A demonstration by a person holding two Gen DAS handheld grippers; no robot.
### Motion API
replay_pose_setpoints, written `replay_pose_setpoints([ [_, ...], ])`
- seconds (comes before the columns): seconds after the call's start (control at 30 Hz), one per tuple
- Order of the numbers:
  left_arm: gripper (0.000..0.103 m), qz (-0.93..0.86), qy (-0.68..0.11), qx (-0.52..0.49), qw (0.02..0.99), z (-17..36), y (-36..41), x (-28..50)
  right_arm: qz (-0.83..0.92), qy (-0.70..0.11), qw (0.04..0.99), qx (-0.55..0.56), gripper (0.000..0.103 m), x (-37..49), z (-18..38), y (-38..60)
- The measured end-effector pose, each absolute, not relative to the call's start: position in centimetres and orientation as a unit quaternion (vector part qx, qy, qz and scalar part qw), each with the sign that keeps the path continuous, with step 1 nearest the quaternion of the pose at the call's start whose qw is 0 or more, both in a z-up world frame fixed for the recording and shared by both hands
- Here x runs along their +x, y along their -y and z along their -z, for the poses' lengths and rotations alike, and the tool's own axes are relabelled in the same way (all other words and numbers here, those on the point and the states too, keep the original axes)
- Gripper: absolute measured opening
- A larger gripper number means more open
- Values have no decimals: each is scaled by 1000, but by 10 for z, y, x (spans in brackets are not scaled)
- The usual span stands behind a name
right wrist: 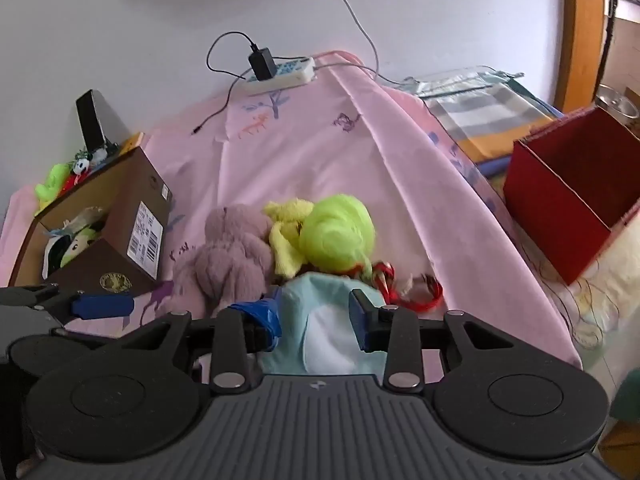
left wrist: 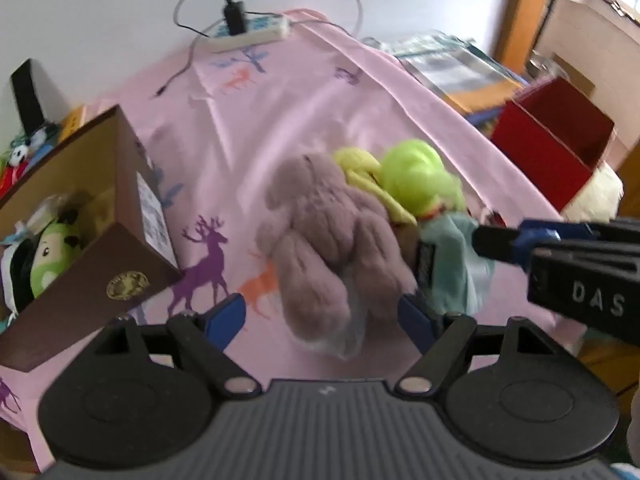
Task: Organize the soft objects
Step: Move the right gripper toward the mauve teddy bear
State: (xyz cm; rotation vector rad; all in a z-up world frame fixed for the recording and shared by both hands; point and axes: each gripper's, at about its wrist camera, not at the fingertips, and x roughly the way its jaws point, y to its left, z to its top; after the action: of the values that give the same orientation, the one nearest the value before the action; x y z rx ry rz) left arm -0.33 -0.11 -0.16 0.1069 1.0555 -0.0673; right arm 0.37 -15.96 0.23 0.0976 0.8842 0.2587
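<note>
A mauve plush bear [left wrist: 332, 240] lies on the pink sheet [left wrist: 304, 96], touching a yellow-green plush [left wrist: 412, 178] and a pale teal plush [left wrist: 452, 264]. My left gripper [left wrist: 324, 316] is open with its blue fingers on either side of the bear's legs. My right gripper [right wrist: 316, 316] has its jaws around the teal plush [right wrist: 332, 320], which fills the gap; the bear [right wrist: 228, 256] and the green plush [right wrist: 336, 232] lie just beyond. The right gripper's finger [left wrist: 516, 240] shows at the right of the left wrist view.
A brown box [left wrist: 88, 216] holding plush toys stands at the left, also in the right wrist view [right wrist: 120, 216]. An empty red box [right wrist: 576, 196] stands at the right. A power strip [right wrist: 280, 72] with cables lies at the back. Red straps [right wrist: 416, 288] lie by the plushes.
</note>
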Motion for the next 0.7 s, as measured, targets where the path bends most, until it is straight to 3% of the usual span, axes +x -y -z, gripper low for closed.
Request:
replay_pose_setpoints([
  [0.27,80,56,-548,46,833,19,-7,-14,-97,-432,896,44,18,-21,9,146],
  [0.7,80,68,-550,56,831,35,-20,-30,-84,-439,893,48,18,-40,20,135],
])
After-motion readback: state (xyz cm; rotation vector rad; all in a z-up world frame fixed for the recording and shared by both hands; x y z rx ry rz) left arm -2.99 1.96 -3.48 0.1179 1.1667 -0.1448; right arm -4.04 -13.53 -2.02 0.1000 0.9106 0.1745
